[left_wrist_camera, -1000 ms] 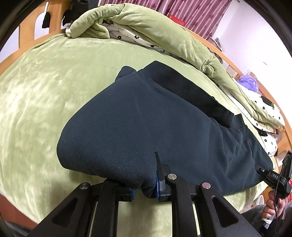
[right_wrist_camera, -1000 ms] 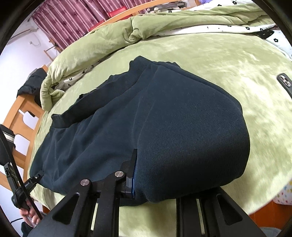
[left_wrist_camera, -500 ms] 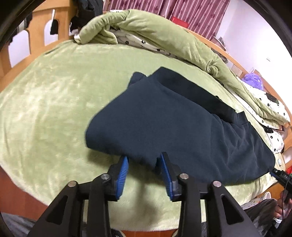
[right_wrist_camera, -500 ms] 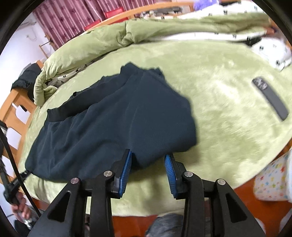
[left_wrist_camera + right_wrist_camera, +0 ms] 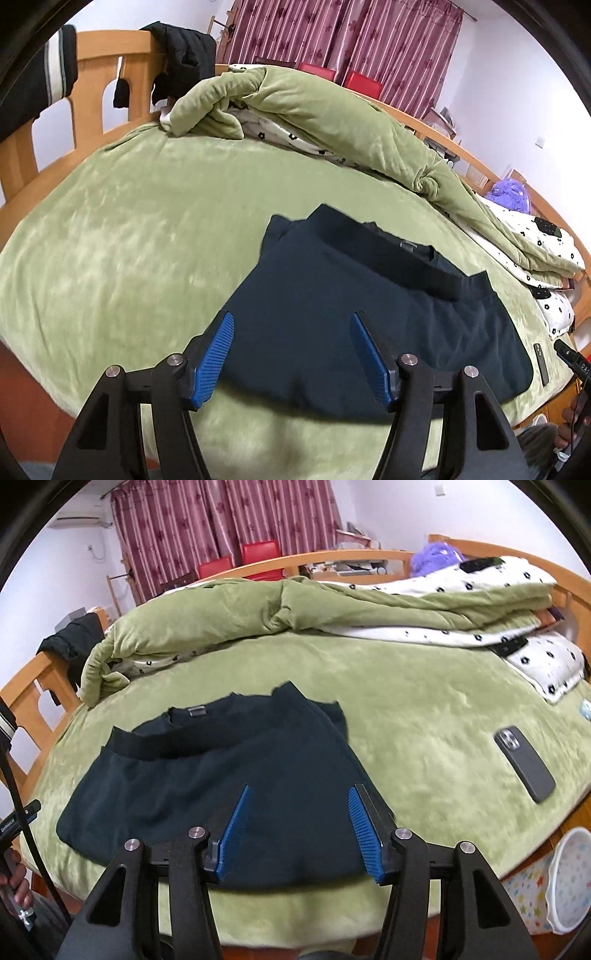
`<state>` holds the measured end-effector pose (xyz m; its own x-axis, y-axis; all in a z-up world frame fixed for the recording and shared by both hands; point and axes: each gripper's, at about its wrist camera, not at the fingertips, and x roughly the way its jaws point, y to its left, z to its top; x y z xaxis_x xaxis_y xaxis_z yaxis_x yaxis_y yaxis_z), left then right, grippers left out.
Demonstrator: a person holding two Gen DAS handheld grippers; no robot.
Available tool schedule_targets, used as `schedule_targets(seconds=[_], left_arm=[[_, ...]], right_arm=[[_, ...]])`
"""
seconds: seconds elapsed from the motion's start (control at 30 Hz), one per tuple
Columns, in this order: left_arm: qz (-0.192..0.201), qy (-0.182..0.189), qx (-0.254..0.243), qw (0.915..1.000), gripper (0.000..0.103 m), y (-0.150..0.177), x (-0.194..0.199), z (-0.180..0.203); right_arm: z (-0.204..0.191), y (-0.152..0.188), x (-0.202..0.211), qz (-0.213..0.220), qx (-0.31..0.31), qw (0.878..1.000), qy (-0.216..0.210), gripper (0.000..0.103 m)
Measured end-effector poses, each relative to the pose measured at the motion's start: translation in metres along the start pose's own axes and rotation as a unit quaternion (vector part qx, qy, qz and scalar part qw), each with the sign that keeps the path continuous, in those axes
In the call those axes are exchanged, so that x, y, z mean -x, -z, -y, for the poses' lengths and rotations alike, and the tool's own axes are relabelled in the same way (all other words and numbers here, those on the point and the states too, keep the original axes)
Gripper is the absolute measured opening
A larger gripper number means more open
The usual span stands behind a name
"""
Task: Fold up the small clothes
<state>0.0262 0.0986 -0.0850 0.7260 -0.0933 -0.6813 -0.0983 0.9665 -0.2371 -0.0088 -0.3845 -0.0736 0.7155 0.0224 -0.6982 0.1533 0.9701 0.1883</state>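
Note:
A dark navy garment (image 5: 332,306) lies folded flat on the green bed cover (image 5: 129,240), its black waistband toward the far side. It also shows in the right wrist view (image 5: 229,775). My left gripper (image 5: 291,319) is open and empty, held just above the garment's near edge. My right gripper (image 5: 299,794) is open and empty too, above the near edge of the garment on its right half. The blue pads (image 5: 360,823) hold no cloth.
A rolled green duvet (image 5: 295,609) lies along the far side of the bed. A dark phone (image 5: 524,762) lies on the cover to the right of the garment. A wooden bed frame (image 5: 103,74) with dark clothes hung on it stands at the left. A patterned bin (image 5: 561,882) stands beside the bed.
Both grippers were shut on the garment's edge a second ago. They have let go, opened wide and drawn back toward me. The garment now lies flat.

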Motion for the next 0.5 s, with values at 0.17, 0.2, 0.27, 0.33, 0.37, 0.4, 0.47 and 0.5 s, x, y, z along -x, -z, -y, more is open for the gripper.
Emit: schedule_targets(seconds=[0.17,0.2,0.27,0.33,0.37,0.4,0.47,0.5], left_arm=[[0.000,0.010,0.000,0.9999,0.063,-0.027,-0.022,0.013],[-0.001,0.010,-0.003,0.9999,0.063,-0.033,-0.030,0.017],[-0.004,0.011,-0.007,0.9999,0.063,-0.044,-0.046,0.024],[-0.011,0.012,-0.009,0.9998,0.063,-0.055,-0.065,0.032],[-0.016,0.014,-0.010,0.9997,0.063,-0.061,-0.078,0.037],[-0.019,0.015,-0.013,0.9996,0.063,-0.064,-0.087,0.041],[-0.027,0.012,-0.022,0.9993,0.063,-0.071,-0.108,0.049],[-0.030,0.012,-0.024,0.9992,0.063,-0.073,-0.114,0.051]], right_arm=[[-0.026,-0.032,-0.027,-0.005,0.000,1.000,-0.019,0.050],[-0.032,-0.038,-0.033,-0.005,0.006,1.000,-0.021,0.049],[-0.042,-0.050,-0.047,-0.002,0.018,1.000,-0.018,0.046],[-0.051,-0.058,-0.060,-0.003,0.027,0.999,-0.018,0.044],[-0.055,-0.064,-0.071,-0.009,0.032,0.999,-0.020,0.043],[-0.058,-0.067,-0.078,-0.013,0.034,0.999,-0.023,0.043],[-0.062,-0.071,-0.097,-0.021,0.040,0.999,-0.030,0.043],[-0.065,-0.074,-0.111,-0.029,0.045,0.998,-0.029,0.043]])
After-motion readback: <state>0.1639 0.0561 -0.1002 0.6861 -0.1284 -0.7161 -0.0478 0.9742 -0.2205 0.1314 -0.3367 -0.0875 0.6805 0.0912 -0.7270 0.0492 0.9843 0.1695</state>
